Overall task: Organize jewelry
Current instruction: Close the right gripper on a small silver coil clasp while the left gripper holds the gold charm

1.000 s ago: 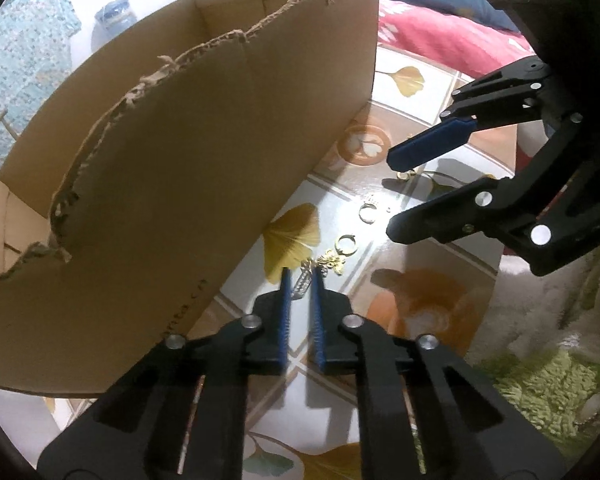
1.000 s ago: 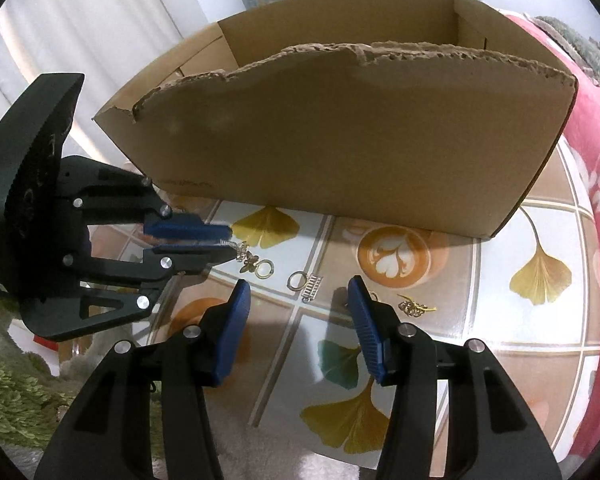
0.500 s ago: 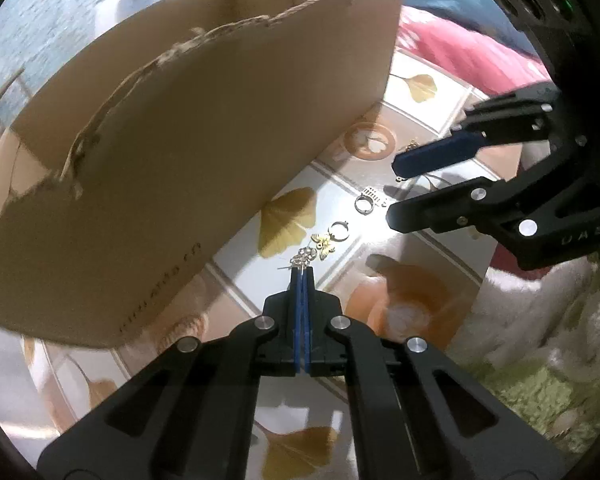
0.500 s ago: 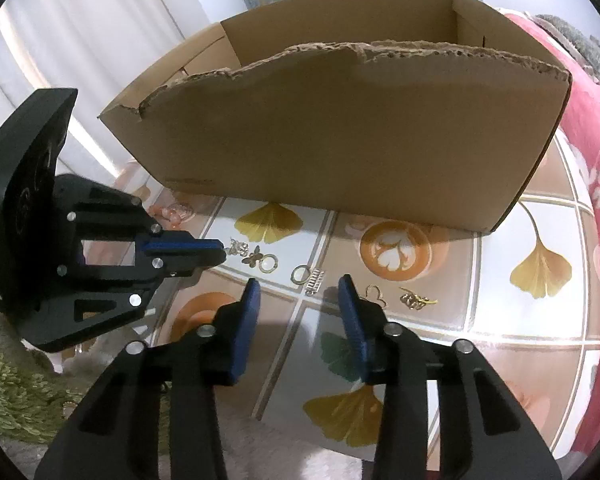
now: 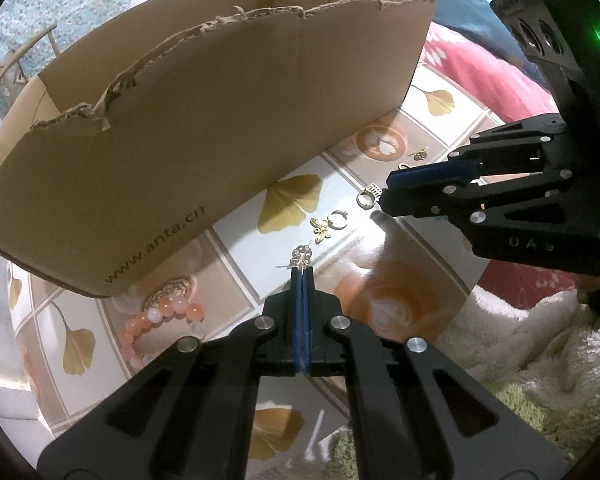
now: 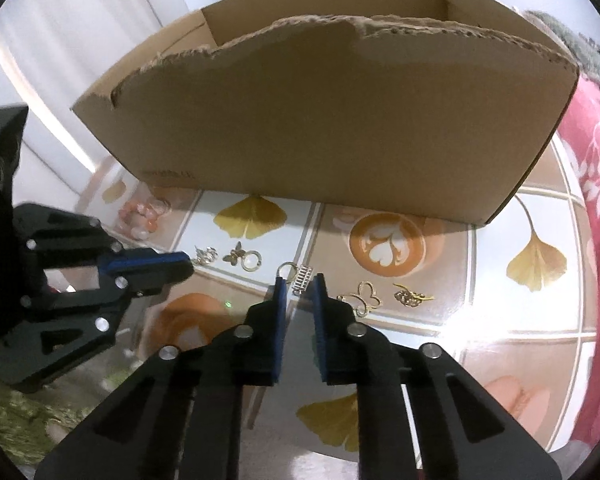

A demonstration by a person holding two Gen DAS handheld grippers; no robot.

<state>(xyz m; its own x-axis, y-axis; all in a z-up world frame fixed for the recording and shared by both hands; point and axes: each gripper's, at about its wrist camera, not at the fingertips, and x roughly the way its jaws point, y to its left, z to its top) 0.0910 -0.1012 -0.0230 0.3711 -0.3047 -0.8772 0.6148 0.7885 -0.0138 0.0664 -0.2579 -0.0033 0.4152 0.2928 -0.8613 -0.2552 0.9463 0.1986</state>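
Cardboard box (image 6: 340, 128), torn along its top edge, stands on the glossy tiled tabletop (image 6: 500, 312) and serves as the landmark; every loose piece lies on the tiles in front of its near wall.

Risk one: the left gripper (image 5: 302, 270) is fully shut, with a silver filigree earring (image 5: 301, 257) sticking out past its tips. Only the piece's edge appears to be pinched. A jolt or quick swing toward the box could shake it loose onto the tiles.

Risk two: the right gripper (image 6: 299, 286) has just been closing, and its pads now stand narrowly apart with the silver hoop-and-ladder earring (image 6: 296, 276) at their tips. I cannot tell whether the pads bear on it yet. The piece is thin and flat on a slick surface, so I judge the pads could slide over it or flick it sideways.

Risk three: both tools work close together in front of the box; a clash could scatter neighbouring pieces.

Positions, from the box: the gold butterfly earring with ring (image 6: 242, 258) lies before the wall's left half, between the two grippers. A gold butterfly outline (image 6: 362, 298) and a gold leaf-shaped piece (image 6: 410, 296) lie further right. A pink bead bracelet (image 5: 160, 324) sits by the box's left front corner.
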